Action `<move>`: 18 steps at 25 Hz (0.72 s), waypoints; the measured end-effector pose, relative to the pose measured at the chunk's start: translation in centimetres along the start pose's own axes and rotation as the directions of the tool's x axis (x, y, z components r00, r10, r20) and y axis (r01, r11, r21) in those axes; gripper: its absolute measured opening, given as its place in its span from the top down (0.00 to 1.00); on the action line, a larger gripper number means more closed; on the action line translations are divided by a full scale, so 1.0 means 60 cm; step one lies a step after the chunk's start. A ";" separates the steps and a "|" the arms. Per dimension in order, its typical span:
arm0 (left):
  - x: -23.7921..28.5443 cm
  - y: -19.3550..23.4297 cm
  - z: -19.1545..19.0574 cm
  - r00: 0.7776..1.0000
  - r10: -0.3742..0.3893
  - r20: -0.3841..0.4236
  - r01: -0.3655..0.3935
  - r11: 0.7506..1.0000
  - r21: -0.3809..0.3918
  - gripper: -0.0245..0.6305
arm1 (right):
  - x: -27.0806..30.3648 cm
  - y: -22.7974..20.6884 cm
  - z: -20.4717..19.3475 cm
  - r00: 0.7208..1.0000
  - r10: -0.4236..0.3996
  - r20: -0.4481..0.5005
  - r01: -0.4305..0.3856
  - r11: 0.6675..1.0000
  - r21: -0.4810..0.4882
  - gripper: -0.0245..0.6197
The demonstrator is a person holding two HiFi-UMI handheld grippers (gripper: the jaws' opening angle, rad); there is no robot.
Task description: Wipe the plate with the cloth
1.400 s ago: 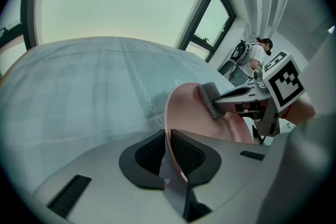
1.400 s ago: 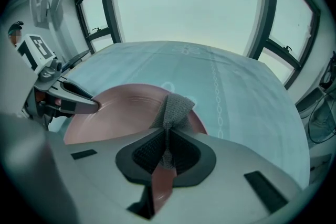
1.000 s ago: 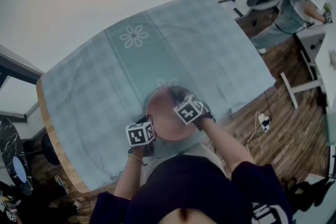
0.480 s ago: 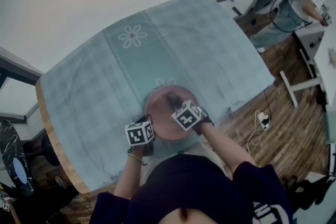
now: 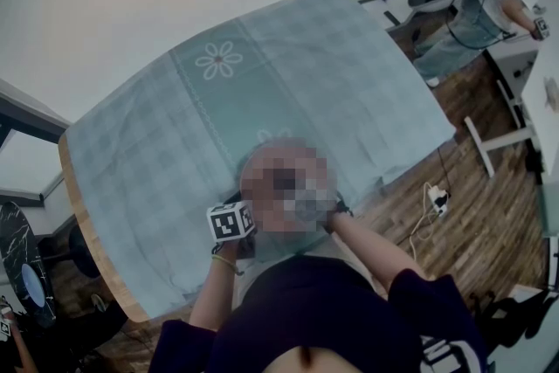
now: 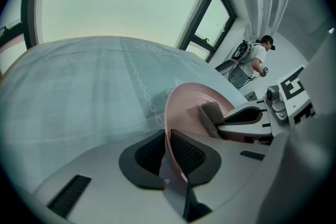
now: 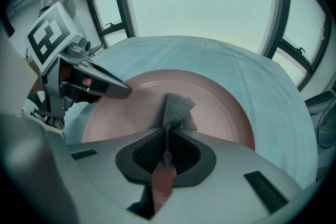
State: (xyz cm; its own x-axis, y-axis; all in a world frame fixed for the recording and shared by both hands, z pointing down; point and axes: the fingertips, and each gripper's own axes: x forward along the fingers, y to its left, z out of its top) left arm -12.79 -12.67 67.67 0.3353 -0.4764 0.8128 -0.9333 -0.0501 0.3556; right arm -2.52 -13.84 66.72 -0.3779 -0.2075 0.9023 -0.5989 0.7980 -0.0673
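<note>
Plainly one plate [image 7: 220,97] in left gripper [image 6: 168,150] (one cloth [image 7: 174,107] in right gripper [image 7: 167,153]).

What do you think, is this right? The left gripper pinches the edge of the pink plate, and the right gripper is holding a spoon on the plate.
Not quite. The right gripper is holding a grey cloth on the pink plate, not a spoon. The right gripper view shows the cloth between its jaws. The left gripper does pinch the plate's edge.
</note>
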 end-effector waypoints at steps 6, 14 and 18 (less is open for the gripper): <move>0.002 0.002 0.000 1.000 0.001 0.003 -0.001 1.000 -0.001 0.89 | -0.003 0.028 -0.007 1.000 0.028 -0.010 -0.029 0.999 -0.021 0.91; 0.002 0.001 0.000 1.000 0.002 0.008 -0.002 1.000 -0.003 0.89 | -0.008 0.068 -0.020 0.995 0.091 -0.032 -0.092 0.995 -0.040 0.91; 0.001 0.002 -0.001 1.000 0.007 0.009 -0.007 1.000 -0.005 0.89 | -0.007 0.092 -0.030 0.992 0.118 -0.047 -0.121 0.991 -0.057 0.91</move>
State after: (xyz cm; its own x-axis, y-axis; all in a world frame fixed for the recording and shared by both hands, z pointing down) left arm -12.85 -12.68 67.80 0.3279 -0.4848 0.8109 -0.9348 -0.0425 0.3526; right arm -4.39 -8.30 66.71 -0.4125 -0.0852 0.9069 -0.5074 0.8484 -0.1511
